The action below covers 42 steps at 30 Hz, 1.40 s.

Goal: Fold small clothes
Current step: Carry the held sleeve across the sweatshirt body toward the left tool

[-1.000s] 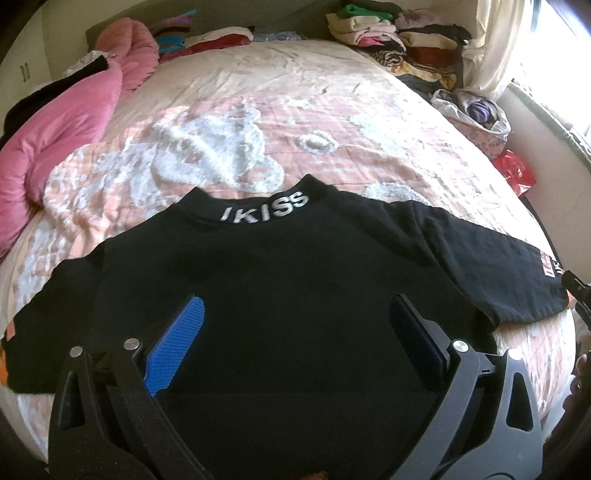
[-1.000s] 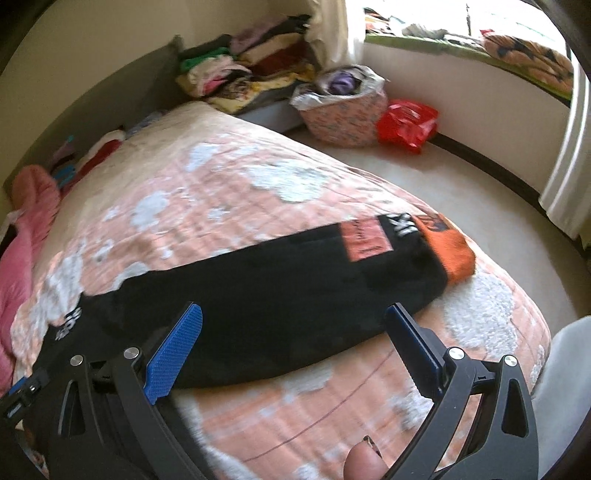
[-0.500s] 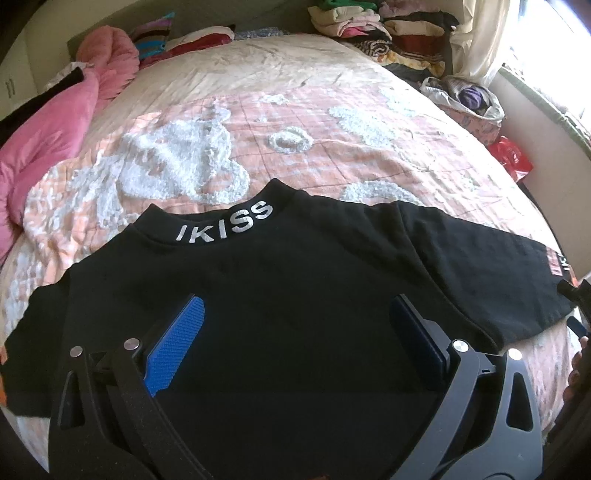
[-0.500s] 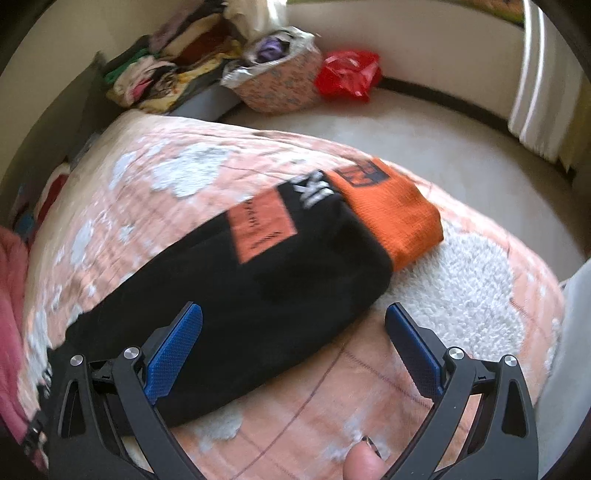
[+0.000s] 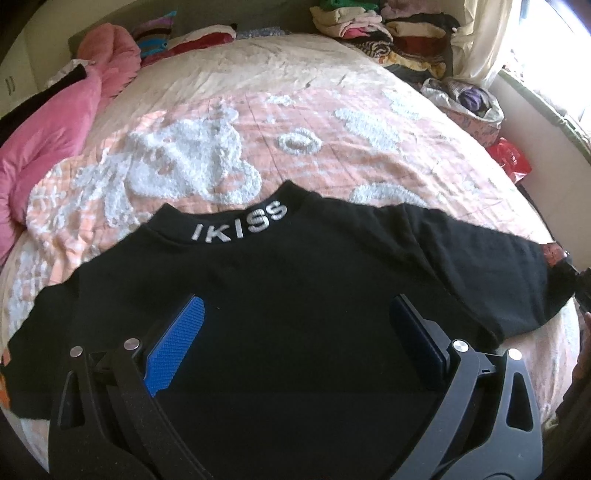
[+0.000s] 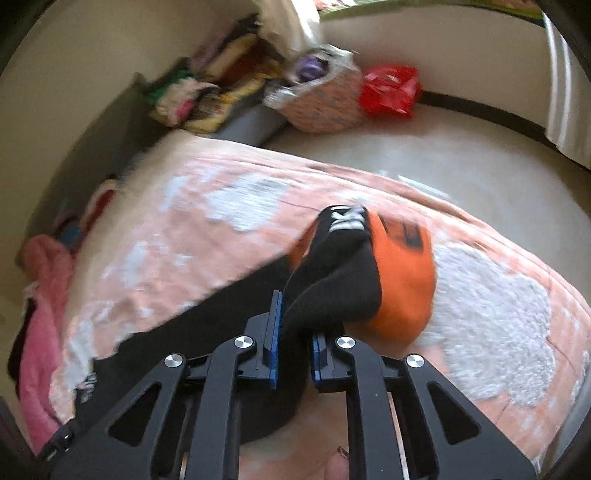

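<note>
Black sweatshirt lies spread on my peach bedspread. My right gripper pinches the sleeve near its orange cuff; my left gripper hovers spread wide above the sweatshirt's body.

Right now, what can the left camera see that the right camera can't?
Only the left wrist view shows the IKISS collar lettering, the shirt's whole body, and the left gripper open above it.

Only the right wrist view shows the orange cuff and the right gripper with its fingers shut on the sleeve, plus the floor.

Both show the black shirt, the pink bedspread, the clothes pile and the red bag.
</note>
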### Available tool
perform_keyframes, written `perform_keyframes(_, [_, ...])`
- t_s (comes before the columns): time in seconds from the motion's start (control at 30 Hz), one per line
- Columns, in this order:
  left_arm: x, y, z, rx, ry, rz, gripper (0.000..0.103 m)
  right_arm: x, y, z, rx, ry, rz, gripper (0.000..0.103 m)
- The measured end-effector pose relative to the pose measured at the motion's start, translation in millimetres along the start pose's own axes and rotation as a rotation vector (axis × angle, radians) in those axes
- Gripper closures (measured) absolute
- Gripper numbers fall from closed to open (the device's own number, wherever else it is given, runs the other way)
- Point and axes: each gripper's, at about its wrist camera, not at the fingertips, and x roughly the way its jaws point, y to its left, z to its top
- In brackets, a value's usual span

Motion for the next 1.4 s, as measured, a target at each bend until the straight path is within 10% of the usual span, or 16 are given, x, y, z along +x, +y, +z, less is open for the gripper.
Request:
perform_keyframes(0.5, [-56.9,46.7,2.0,-0.079,-0.092,-0.087,0.009,-76.1,117.6,-20.8,-0.225,-0.072,0.266,0.092])
perform_keyframes(1.4, [-75.9,168.0,-30.4,-0.341,-0.084,-0.277,0.009,-83.1,272.9,-137.4,-0.545,0.019,0.439,0.092])
